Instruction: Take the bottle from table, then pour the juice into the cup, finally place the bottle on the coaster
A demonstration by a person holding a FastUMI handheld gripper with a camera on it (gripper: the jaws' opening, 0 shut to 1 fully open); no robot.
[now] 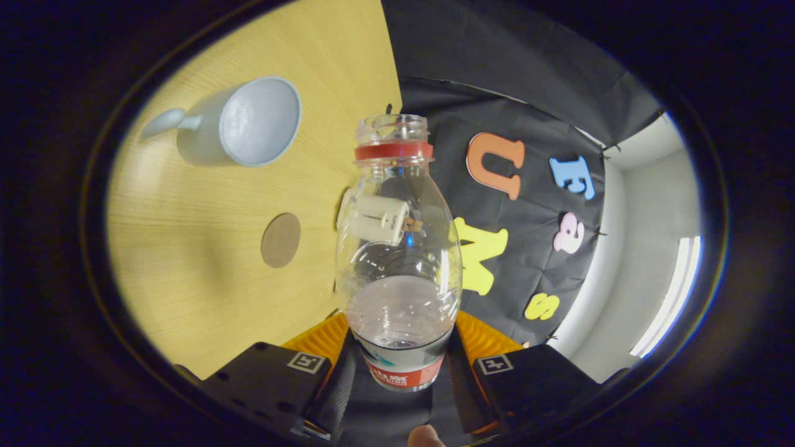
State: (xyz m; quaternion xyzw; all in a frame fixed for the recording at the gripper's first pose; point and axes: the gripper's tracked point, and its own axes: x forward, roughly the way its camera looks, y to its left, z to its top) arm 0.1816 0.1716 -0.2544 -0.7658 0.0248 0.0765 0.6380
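Bottle (397,248) is held between the two fingers (323,338) of the gripper (400,347), which are closed on its lower body from both sides, just above the label band. It is seen pointing away from the camera, its open mouth ringed by a red collar and no cap seen on it. The clear plastic is partly filled; a pale, cloudy liquid is gathered in the lower part near the fingers, while the upper part looks empty. The view is tilted, so the table (205,261) is seen slanting off to one side of the bottle. On that wooden surface a white cup (251,124) with a handle is seen, its wide mouth turned towards the camera, well apart from the bottle's mouth. A round brown coaster (281,240) lies flat on the table between the cup and the fingers, bare, apart from the cup. A small white object (379,218) is seen through the clear plastic; what it is cannot be told. A fingertip (425,436) shows at the near edge, behind the gripper.
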